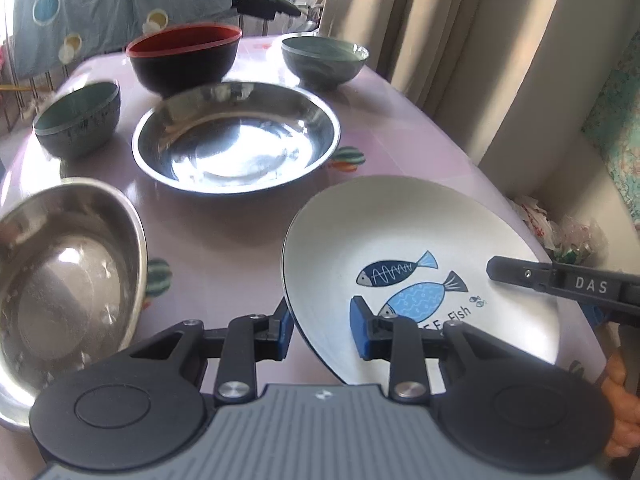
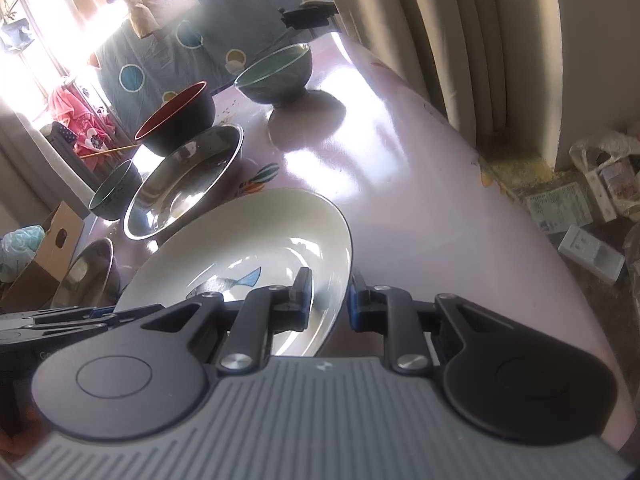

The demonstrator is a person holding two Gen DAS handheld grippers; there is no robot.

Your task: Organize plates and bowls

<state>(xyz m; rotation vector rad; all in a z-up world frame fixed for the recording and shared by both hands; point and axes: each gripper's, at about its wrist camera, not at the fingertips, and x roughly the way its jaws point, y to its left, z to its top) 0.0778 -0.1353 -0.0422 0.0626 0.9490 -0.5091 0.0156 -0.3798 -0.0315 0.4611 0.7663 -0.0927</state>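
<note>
Both tongs are set on the white fish plate [image 1: 400, 240], which looks tilted with its near edge off the pink worktop [image 1: 248, 216], so the step in hand appears to be lifting this plate to carry it to a stack. The left tongs [image 1: 322, 320] straddle the plate's near-left rim, one blue pad under the edge and one on the painted face, with a gap visible between pad and rim, so they read as spread around the rim and not yet pinching it. The right tongs [image 2: 329, 300] straddle the opposite rim in the same way, one pad inside the dish and one outside, and whether those pads press the rim cannot be told from the right wrist view. Ahead of the left tongs sits the wide steel plate [image 1: 236, 136]; to their left, close by, is a deeper steel bowl [image 1: 68, 272]. Further ahead stand a black bowl with red lining [image 1: 184, 60] and two green bowls [image 1: 76, 120] [image 1: 324, 60], all apart from one another. The next move likely calls for both tongs to clamp the rim firmly, since the glazed edge may slip, then to keep the plate level and set it into or beside the wide steel plate ahead
</note>
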